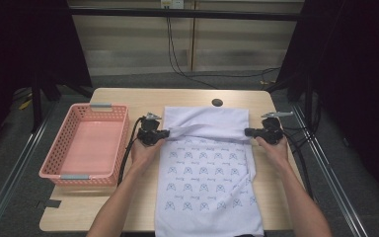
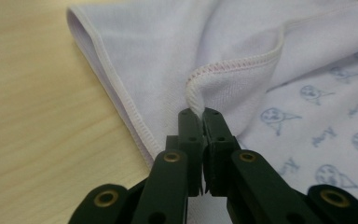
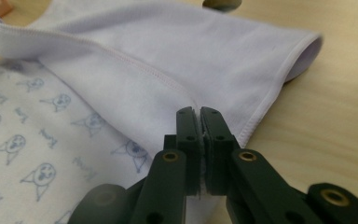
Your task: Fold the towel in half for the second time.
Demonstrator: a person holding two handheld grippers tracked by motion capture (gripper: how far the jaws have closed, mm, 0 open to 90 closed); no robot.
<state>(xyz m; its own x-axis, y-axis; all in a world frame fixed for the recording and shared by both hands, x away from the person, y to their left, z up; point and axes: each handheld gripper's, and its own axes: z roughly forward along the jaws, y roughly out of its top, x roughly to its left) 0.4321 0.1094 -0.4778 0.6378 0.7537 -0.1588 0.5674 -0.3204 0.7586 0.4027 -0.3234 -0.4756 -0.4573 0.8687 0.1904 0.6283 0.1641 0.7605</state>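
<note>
A pale lilac cloth printed with small blue figures lies down the middle of the wooden table; its far part is folded back, plain side up. My left gripper is shut on the folded hem at the cloth's left edge. In the left gripper view the stitched hem runs into the closed jaws of the left gripper. My right gripper is shut on the fold at the right edge. In the right gripper view the cloth is pinched by the right gripper.
A pink plastic basket stands on the table's left side, with nothing in it. A dark round hole sits near the far edge. Cables trail from both grippers. Bare wood shows right of the cloth.
</note>
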